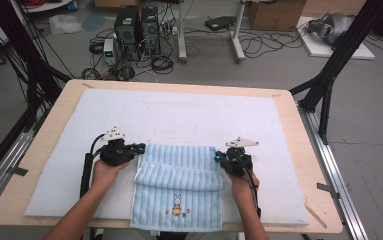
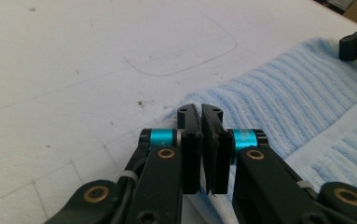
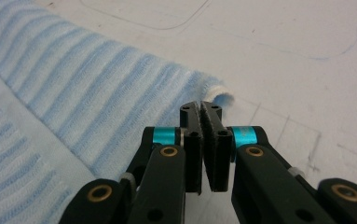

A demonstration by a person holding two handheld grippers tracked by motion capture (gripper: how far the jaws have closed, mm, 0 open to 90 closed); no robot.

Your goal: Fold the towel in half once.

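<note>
Left gripper (image 2: 200,112) jaws pressed together on towel (image 1: 179,170) corner, frame center | right gripper (image 3: 201,108) pinching opposite corner — matched grips likely for a square fold | towel lower center of high view, on white mat (image 1: 179,110) — bunny facing up

Right gripper (image 3: 205,109): both black jaws rise from 6 o'clock, pads pressed together at frame centre, a cyan roller on each side just below the tips. Tips sit at the corner of a light blue ribbed towel (image 3: 97,88); whether cloth is pinched between them can't be told. Towel spreads from the tips toward 9 and 10 o'clock, its rolled corner edge just at 1 o'clock of the tips. White padded mat (image 3: 283,56) covers 12 to 4 o'clock, with faint drawn outlines.
</note>
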